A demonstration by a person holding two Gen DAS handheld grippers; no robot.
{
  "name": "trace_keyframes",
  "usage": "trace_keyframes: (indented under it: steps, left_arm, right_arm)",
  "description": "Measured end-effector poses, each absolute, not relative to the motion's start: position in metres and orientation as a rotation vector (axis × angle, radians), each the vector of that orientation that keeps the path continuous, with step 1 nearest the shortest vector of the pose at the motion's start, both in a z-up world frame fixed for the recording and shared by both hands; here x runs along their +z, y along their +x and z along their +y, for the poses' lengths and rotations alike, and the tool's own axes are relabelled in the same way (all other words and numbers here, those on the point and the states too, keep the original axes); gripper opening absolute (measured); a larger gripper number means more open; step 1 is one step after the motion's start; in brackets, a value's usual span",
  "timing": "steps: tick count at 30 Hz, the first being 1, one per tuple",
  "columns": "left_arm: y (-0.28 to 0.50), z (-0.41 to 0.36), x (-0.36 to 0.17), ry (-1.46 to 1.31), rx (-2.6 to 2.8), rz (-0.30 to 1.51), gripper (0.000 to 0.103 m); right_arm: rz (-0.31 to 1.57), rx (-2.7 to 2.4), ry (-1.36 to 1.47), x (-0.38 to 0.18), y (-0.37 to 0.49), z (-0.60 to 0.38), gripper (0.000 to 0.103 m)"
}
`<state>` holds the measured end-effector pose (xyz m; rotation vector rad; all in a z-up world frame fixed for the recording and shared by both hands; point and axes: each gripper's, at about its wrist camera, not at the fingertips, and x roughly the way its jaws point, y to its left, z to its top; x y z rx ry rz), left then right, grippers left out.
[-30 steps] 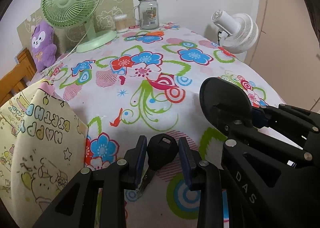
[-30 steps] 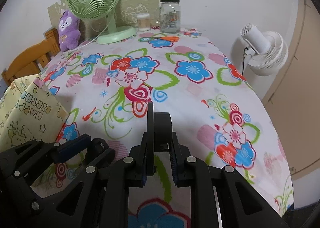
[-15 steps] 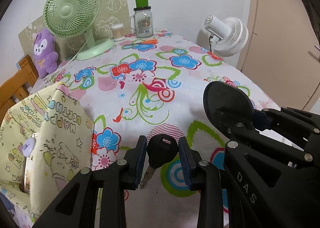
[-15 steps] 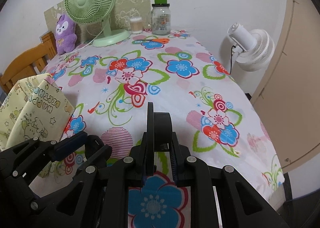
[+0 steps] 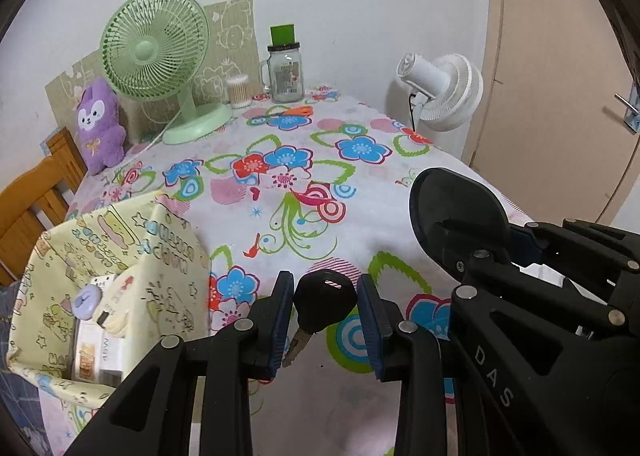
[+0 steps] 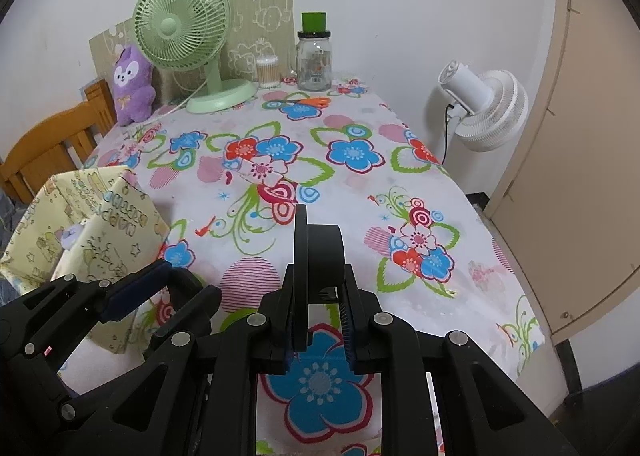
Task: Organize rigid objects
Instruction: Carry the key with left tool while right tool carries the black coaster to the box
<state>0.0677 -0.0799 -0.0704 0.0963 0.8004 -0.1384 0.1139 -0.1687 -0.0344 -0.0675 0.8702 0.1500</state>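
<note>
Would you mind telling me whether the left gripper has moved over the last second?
Yes. The left gripper, shut on the black key, has risen and pulled back: the green fan now sits lower and smaller in its view.

A flowered cloth [image 6: 360,191] covers the worktop. At the far edge a green desk fan [image 6: 188,31] stands upright, a purple plush toy [image 6: 134,85] to its left beside a wooden chair [image 6: 48,151]. Right of the fan stand a cotton-swab tub [image 6: 268,71] and a glass jar [image 6: 314,59] with a green cap. Orange-handled scissors [image 6: 308,101] lie just in front. A white fan [image 6: 486,107] stands off the right edge.
</note>
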Motion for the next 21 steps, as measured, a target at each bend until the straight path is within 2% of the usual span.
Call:
trace_keyframes:
  steps: [21]
  left_arm:
    - [0.047,-0.065,-0.021,0.141,-0.138,0.728,0.033]
  right_arm:
    - [0.805,0.148,-0.069,0.019,0.091,-0.154,0.021]
